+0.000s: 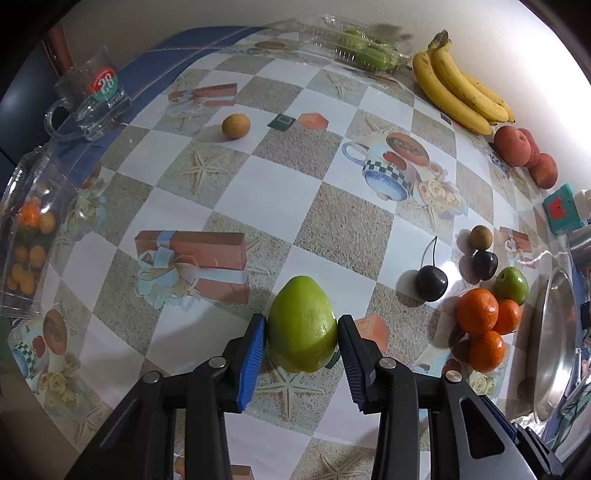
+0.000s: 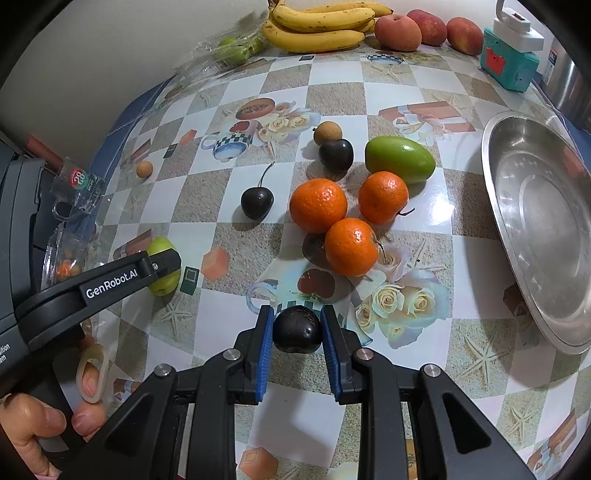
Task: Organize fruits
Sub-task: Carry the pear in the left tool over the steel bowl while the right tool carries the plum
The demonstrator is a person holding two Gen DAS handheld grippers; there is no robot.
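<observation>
Fruits lie scattered over the checkered, picture-printed tablecloth (image 1: 332,229), and you have one in each tool. Your left gripper (image 1: 302,328) is clamped on a smooth, pale green, egg-shaped fruit (image 1: 301,323) at the lower middle of the left wrist view, both blue pads (image 1: 255,347) pressed against its sides. Your right gripper (image 2: 297,328) grips a small, dark, nearly black round plum (image 2: 296,328) at the lower middle of the right wrist view, pads tight on either side.

Just above the plum in that view, three bright orange mandarins (image 2: 317,205) sit touching one another in a cluster — a glossy green oval fruit (image 2: 400,158) rests just beside them at the upper right, a second dark plum (image 2: 336,154) and a small tan round fruit (image 2: 327,133) above them. A dark cherry with a long stem (image 2: 257,202) lies to the left of the cluster, apart from it. At the right edge a shiny round steel dish (image 2: 517,266) stands tilted, its rim raised.

Along the top edge lie a bunch of yellow bananas (image 2: 321,26) and three reddish peaches (image 2: 398,32), side by side, with a teal toy-like box (image 2: 511,68) at the upper right.

In the left wrist view, another tan round fruit (image 1: 236,126) sits alone at the upper left — beyond it a clear glass mug with a red-and-green label (image 1: 92,99). A clear plastic box holding small orange fruits (image 1: 29,236) is at the left edge.
</observation>
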